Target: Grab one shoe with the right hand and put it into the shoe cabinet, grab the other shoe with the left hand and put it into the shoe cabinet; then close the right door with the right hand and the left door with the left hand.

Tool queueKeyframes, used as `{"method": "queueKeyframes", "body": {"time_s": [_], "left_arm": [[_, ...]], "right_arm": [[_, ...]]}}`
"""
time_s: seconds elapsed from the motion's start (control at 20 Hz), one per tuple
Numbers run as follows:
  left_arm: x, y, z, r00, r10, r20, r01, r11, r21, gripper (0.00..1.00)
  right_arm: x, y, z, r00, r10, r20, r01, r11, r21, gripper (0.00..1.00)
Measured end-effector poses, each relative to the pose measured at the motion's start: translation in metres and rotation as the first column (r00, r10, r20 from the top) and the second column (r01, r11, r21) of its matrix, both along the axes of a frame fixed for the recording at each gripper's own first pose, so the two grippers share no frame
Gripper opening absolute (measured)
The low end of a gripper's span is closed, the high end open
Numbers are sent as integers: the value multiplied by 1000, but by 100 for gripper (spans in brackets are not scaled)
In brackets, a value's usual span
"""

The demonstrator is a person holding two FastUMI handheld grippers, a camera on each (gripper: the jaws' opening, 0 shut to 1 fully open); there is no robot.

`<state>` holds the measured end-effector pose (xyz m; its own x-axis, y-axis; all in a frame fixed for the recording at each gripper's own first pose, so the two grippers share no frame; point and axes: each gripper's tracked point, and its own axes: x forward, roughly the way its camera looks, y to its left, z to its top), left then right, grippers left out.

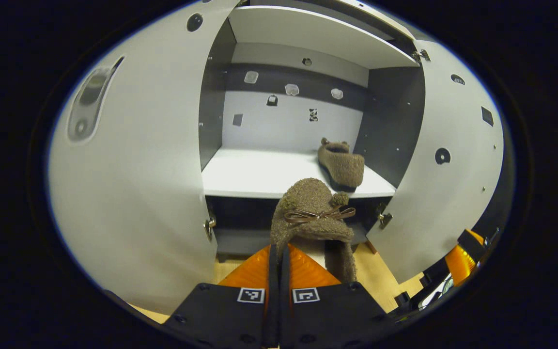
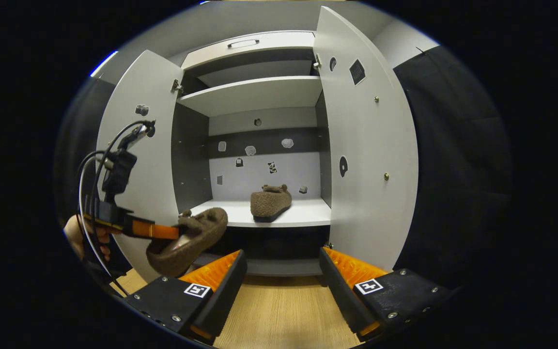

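A brown fuzzy shoe (image 1: 341, 165) lies on the right part of the cabinet's white shelf (image 1: 255, 174), also seen as the shelved shoe (image 2: 270, 202). My left gripper (image 1: 279, 257) is shut on the second brown shoe (image 1: 314, 213) with a ribbon bow, held in front of the shelf edge. In the right gripper view that held shoe (image 2: 189, 240) hangs at the left in the left gripper (image 2: 165, 232), below shelf height. My right gripper (image 2: 281, 269) stands open with nothing between its fingers, back from the cabinet.
Both cabinet doors are swung open: the left door (image 1: 129, 184) and right door (image 1: 448, 160), seen also as the left door (image 2: 138, 160) and right door (image 2: 366, 145). An upper shelf (image 2: 255, 94) sits above. Wooden floor (image 2: 284, 310) lies below. A hand (image 2: 78, 235) holds the left gripper.
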<state>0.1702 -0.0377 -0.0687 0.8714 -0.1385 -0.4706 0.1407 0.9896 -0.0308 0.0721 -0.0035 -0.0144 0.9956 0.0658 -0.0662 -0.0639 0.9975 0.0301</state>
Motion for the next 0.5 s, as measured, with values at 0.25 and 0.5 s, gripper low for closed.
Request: {"method": "queueKeyframes", "body": {"time_s": [0.25,0.5], "left_arm": [[64,-6,62,996,7,90,-7,1000,-6,7],[136,1,90,993,47,107,-46,999,-10,7]], "right_arm": [[-1,-6,0,1000,-9,-3,9,1000,6,93],[5,-10,4,1000,-14,2,14,1000,13,93]]}}
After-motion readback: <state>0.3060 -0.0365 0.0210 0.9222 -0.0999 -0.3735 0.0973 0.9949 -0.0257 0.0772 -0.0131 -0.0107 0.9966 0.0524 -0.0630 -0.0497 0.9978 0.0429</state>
